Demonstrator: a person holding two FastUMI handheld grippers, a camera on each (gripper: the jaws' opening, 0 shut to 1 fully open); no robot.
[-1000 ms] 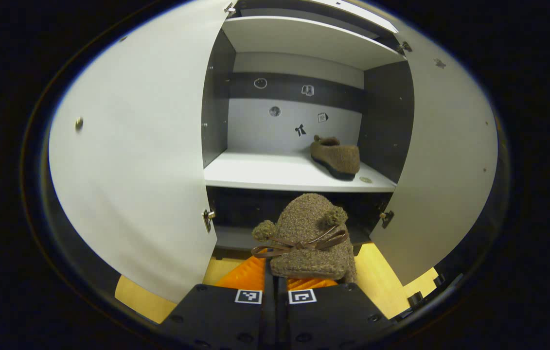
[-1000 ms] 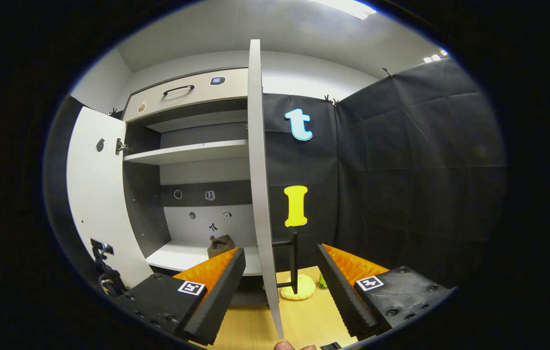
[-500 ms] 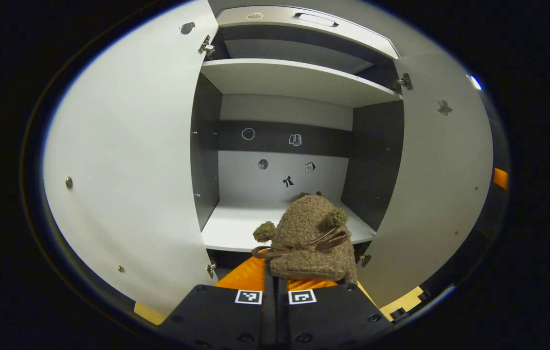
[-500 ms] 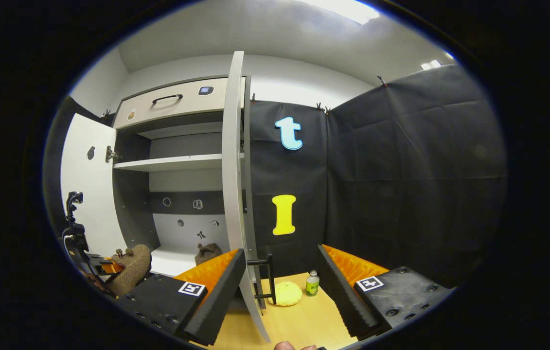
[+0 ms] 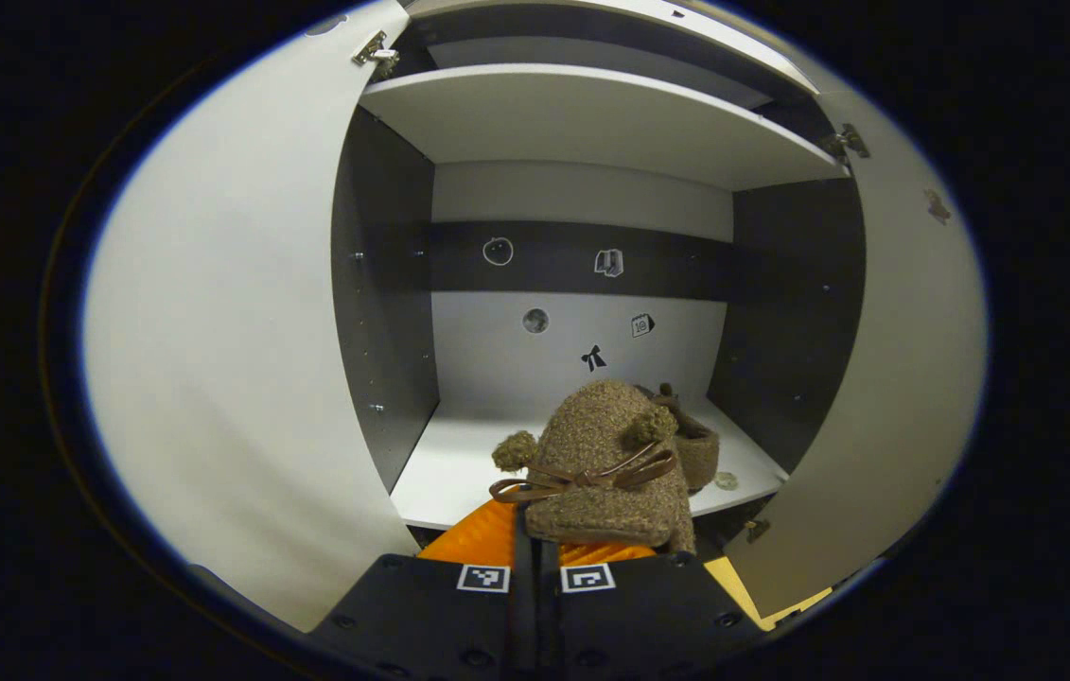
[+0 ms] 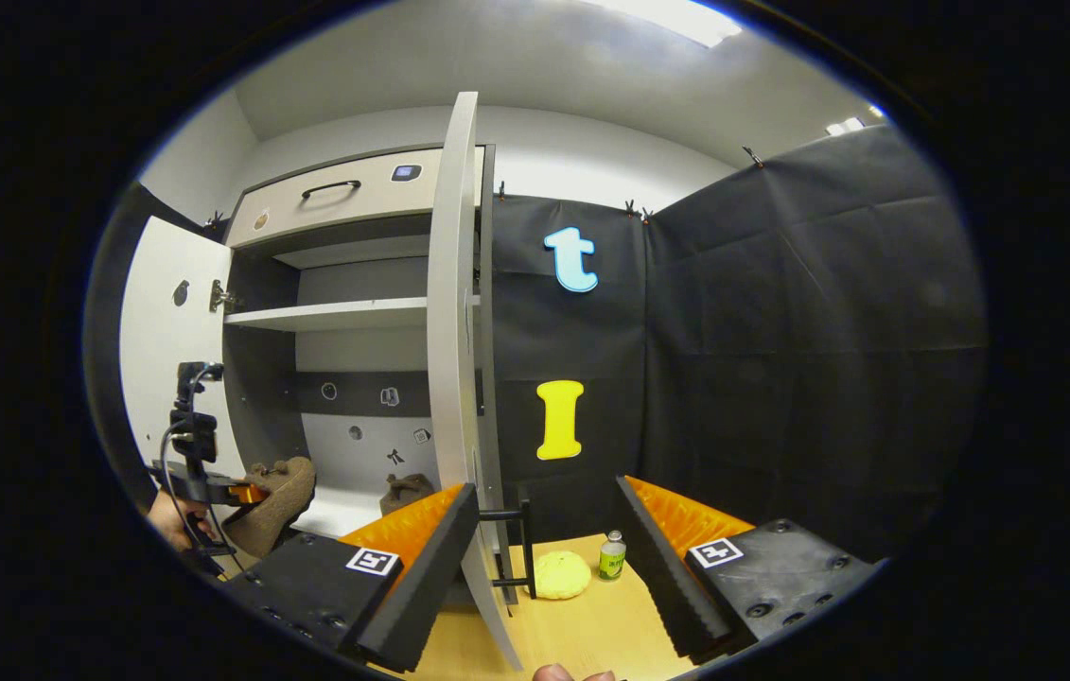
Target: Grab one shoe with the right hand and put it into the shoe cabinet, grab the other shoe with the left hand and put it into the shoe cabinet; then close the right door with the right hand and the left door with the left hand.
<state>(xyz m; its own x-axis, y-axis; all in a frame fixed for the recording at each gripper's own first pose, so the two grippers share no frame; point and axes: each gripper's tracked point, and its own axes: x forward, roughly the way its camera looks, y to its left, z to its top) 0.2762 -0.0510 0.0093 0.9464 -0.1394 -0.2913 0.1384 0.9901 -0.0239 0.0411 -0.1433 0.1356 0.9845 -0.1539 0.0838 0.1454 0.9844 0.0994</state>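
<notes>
1. The shoe cabinet [image 5: 582, 113] stands with both doors swung out; everything below is placed against it.
2. In the left gripper view, the left gripper [image 5: 549, 549] has its fingers drawn close together on the heel end of a fuzzy brown shoe [image 5: 603, 463], which has two pom-poms and a thin brown bow across the top.
3. That held shoe hangs just in front of the cabinet's lower shelf [image 5: 468, 463], at the shelf's front edge.
4. The other shoe [image 5: 691, 445] lies on the same shelf, toward the cabinet's right wall, mostly hidden behind the held one.
5. A small round sticker or disc, too small to tell which, sits on the shelf near that shoe.
6. The left door [image 5: 222, 359] and right door [image 5: 894, 378] flank the cabinet's opening.
7. In the right gripper view, the right gripper [image 6: 549, 558] is spread wide and grips nothing; the edge of the cabinet's right door [image 6: 451, 359] stands between its fingers, apart from both.
8. The door's black handle [image 6: 516, 544] juts out on the door's outer face.
9. A yellow round thing [image 6: 561, 575] and a small green bottle [image 6: 612, 556] rest on the wooden floor [image 6: 610, 634] beside the cabinet, past the right door.
10. A hand [image 6: 177, 515] shows at the cabinet's left side, holding the left gripper and its shoe.
</notes>
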